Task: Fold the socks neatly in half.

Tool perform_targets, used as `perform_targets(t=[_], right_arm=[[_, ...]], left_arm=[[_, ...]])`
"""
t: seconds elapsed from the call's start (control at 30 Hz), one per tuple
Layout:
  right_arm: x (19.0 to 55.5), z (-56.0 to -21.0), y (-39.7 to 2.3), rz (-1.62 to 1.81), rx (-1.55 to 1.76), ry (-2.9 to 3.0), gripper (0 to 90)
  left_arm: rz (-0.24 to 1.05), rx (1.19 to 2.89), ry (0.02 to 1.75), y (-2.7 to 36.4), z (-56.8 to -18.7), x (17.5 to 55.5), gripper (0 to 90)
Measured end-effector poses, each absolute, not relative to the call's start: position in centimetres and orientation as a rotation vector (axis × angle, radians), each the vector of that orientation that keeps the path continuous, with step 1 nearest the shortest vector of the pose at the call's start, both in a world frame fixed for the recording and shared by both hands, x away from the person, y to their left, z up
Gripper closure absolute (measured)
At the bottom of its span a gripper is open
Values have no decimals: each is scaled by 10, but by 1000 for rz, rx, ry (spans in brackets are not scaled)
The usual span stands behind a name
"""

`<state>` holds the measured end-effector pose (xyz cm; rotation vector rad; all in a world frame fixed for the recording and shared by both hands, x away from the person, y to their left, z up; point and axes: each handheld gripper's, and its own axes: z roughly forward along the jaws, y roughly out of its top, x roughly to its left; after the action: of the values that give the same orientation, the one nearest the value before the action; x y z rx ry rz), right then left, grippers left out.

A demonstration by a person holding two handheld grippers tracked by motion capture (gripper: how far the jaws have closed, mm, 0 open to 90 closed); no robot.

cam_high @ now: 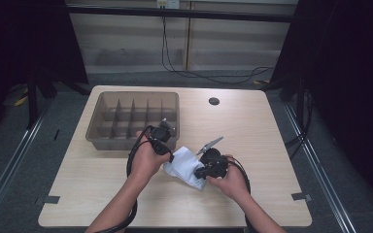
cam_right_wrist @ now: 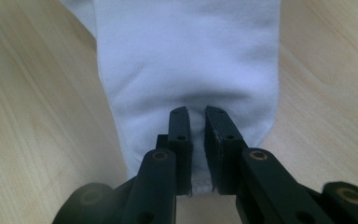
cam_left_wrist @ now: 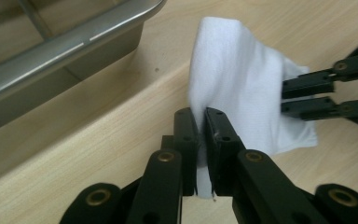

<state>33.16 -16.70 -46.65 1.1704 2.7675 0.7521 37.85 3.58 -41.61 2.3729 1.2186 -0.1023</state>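
Observation:
A white cloth (cam_high: 184, 167) is held between both hands just above the wooden table (cam_high: 252, 126). My left gripper (cam_left_wrist: 201, 116) is shut on one edge of the white cloth (cam_left_wrist: 242, 88), which rises from between its pads. My right gripper (cam_right_wrist: 196, 114) is shut on the hem of the white cloth (cam_right_wrist: 186, 60), which stretches away from it over the table. In the high view my left gripper (cam_high: 171, 156) sits at the cloth's left corner, and my right gripper (cam_high: 201, 171) at its right side. In the left gripper view the right gripper's fingers (cam_left_wrist: 317, 95) pinch the cloth's far edge.
A grey divided tray (cam_high: 102, 133) with several empty compartments stands on the table's left back part, just behind my left hand. Its rim (cam_left_wrist: 70, 46) lies close in the left gripper view. A dark round hole (cam_high: 214, 101) marks the tabletop behind. Cables trail from both grippers.

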Motion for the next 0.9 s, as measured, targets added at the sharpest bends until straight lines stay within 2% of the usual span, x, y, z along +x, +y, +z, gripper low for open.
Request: perform_targets(t=[0.3,0.63,0.9], right_arm=[[334,-465,-160,742,1162,2766,807],[340,-446,-157,760,1122,2724,801],[352,-442,-137,824,1116,2713,804]], left_arm=[[-81,2387,1207,37,-411,379,840],[-77,2387,1224,41,-415,381,840],[-84,2383,1228,44,-421,382,840]])
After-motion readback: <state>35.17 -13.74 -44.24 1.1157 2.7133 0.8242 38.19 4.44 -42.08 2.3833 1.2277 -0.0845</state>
